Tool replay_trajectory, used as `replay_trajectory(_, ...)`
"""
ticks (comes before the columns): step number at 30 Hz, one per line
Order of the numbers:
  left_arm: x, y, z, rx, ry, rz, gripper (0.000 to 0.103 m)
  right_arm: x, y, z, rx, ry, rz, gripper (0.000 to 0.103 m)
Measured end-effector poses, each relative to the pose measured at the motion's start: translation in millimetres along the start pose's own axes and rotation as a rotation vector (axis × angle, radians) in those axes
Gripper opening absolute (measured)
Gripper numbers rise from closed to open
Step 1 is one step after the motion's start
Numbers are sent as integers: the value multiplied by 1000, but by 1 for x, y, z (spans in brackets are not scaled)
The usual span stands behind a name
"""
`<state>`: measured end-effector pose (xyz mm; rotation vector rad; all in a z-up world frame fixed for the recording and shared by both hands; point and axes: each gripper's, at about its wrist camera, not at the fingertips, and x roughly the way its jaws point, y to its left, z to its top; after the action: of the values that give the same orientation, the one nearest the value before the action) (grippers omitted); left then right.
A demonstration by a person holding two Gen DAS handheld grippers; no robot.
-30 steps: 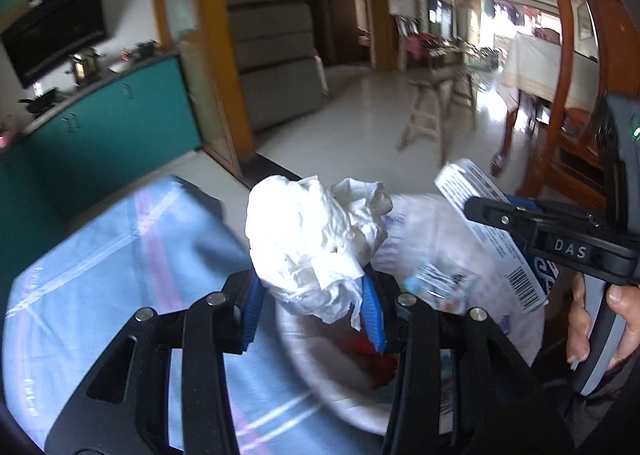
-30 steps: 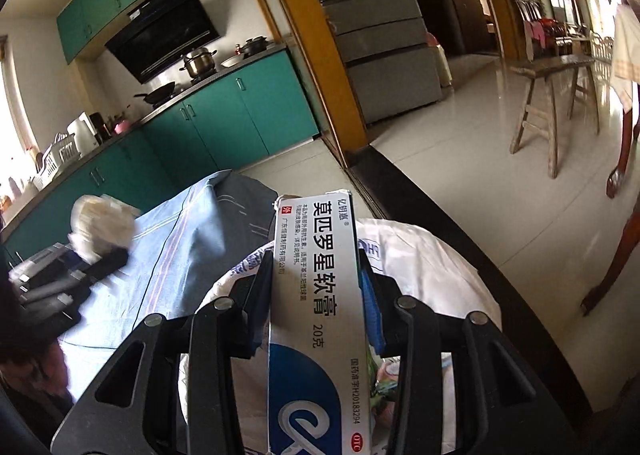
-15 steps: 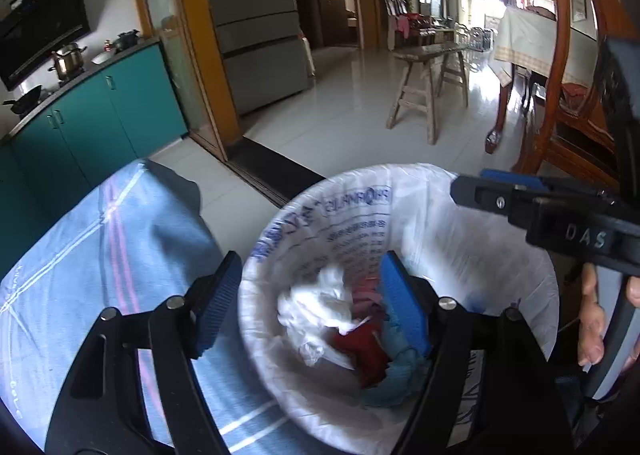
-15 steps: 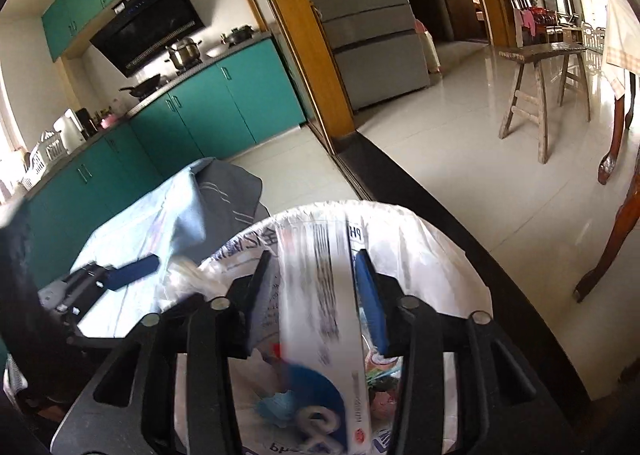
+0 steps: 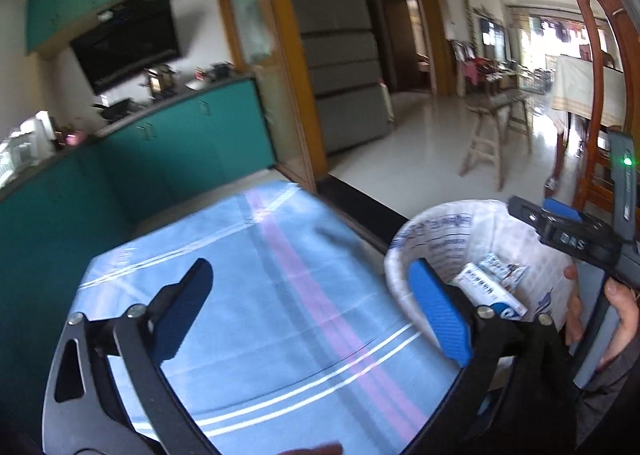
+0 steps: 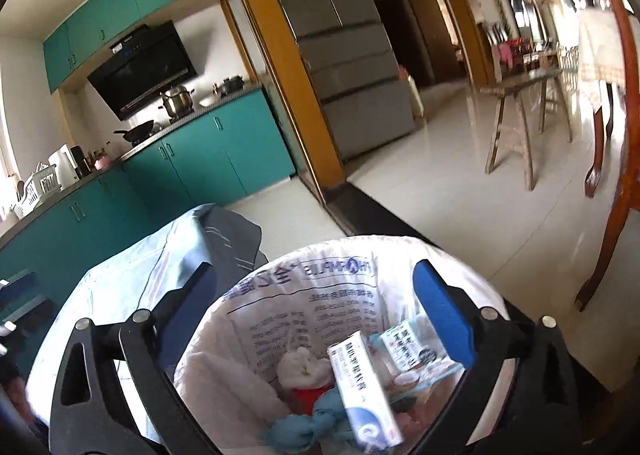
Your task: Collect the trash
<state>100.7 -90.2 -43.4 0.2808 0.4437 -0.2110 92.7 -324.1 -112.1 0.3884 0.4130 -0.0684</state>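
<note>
right claw: just opened, empty | medicine box: below in bin | left claw: just opened, empty

The left gripper is a black frame of curved arms with silver screw heads at the joints; its fingers carry blue ribbed pads. The right gripper is built alike; from the left camera its body shows white lettering and a green light; a dark grey sleeve covers the wrist.
</note>
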Motion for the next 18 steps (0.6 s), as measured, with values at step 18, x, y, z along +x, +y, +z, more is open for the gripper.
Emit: replay_trajectory(18,-174,87,-38,-126,-70,153,100,-171,160,-4,-279,-81,11,100)
